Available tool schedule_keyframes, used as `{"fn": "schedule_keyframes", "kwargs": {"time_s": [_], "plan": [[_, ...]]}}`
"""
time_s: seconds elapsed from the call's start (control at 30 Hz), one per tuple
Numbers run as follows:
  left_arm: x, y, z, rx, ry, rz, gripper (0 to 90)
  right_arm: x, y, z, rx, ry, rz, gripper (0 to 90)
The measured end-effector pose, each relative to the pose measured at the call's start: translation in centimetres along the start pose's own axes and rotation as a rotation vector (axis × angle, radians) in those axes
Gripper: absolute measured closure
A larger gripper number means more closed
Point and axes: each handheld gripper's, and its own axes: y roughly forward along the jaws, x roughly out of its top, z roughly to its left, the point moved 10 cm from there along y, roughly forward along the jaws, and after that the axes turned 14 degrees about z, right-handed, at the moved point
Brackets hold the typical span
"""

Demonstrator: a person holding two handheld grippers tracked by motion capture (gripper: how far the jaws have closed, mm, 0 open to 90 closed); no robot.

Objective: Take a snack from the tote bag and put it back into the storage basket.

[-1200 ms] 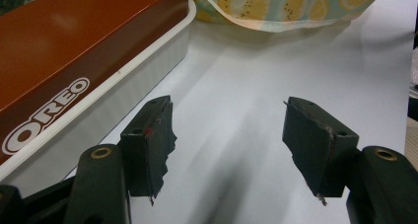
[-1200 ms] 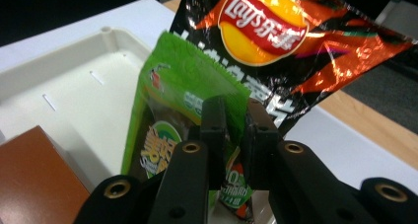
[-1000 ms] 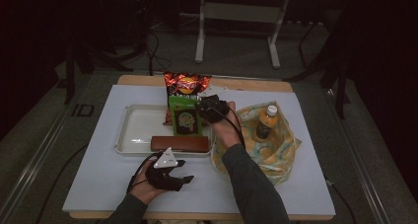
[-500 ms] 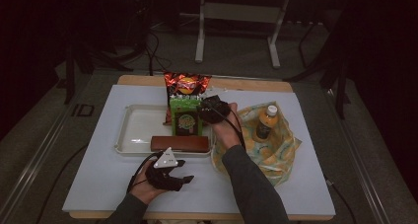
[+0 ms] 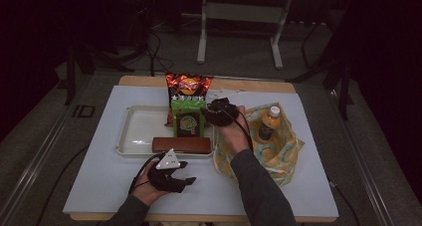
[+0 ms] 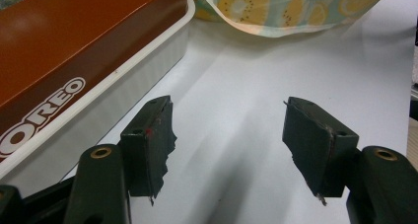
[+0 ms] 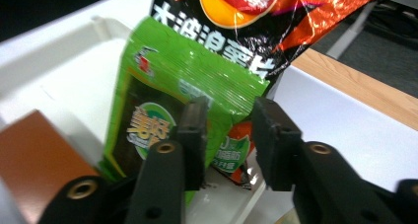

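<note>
Our right gripper's fingers point(image 7: 197, 130) straddle the right edge of the green snack bag point(image 7: 167, 86), apparently released; its long axis stands upright in the white tray point(image 5: 134, 136). The left gripper point(image 6: 229, 135), farther off, rests open-fingered, grasping nothing, on the tabletop point(image 6: 246, 86).

"OREO" in white letters on the brown box point(image 6: 74, 41). Chinese characters in white on the chip bag point(image 7: 276, 17). The green packet's point(image 7: 167, 105) print is too blurred to read.
</note>
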Motion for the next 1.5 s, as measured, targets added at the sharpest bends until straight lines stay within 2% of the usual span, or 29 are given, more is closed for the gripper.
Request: {"fn": "schedule_keyframes", "kwargs": {"time_s": [0.1, 0.17, 0.6, 0.77, 1.13, 1.5], "plan": [[0.0, 0.1, 0.0, 0.0, 0.001, 0.001, 35.7, -0.1, -0.9, 0.1, 0.036, 0.016, -0.022, 75.6], [0.1, 0.1, 0.0, 0.001, 0.006, 0.006, 35.7, -0.4, -1.3, 0.1, 0.041, 0.01, -0.019, 76.8], [0.0, 0.4, -0.1, -0.001, 0.006, 0.015, 35.6, -2.8, -3.9, 0.9, 0.056, -0.067, -0.014, 78.9], [0.1, 0.5, -0.1, -0.001, 0.007, 0.017, 35.6, -4.0, -5.0, 1.2, 0.061, -0.073, -0.026, 77.9], [0.4, 0.8, -0.2, -0.009, 0.014, 0.019, 35.6, -5.5, -5.7, 1.1, 0.068, -0.062, -0.027, 73.9], [0.4, 0.8, -0.3, -0.008, 0.016, 0.02, 35.6, -6.7, -6.2, 1.2, 0.059, -0.077, -0.015, 71.8]]}}
